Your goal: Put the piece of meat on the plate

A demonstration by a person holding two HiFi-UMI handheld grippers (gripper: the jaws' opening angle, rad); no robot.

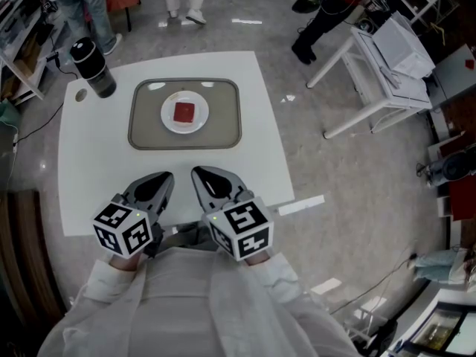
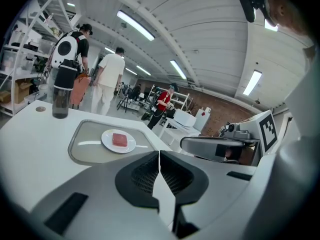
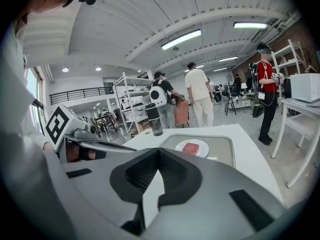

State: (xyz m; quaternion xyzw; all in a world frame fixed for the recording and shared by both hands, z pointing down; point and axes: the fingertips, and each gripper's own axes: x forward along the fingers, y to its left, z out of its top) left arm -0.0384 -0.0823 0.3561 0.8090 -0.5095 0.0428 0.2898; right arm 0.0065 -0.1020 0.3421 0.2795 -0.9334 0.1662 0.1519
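Note:
A red square piece of meat (image 1: 184,112) lies in the middle of a small white plate (image 1: 169,123), which sits on a grey tray (image 1: 145,129) at the back of the white table. The meat (image 2: 119,139) and plate (image 2: 107,142) show ahead in the left gripper view, and the meat (image 3: 190,148) shows again in the right gripper view. My left gripper (image 1: 165,177) and right gripper (image 1: 198,174) hover side by side over the table's near edge, well short of the tray. Both are shut with nothing between their jaws.
A dark tumbler (image 1: 94,67) stands at the table's back left corner. A white folding table (image 1: 387,65) stands to the right across the floor. Several people (image 3: 202,96) stand beyond the table's far side.

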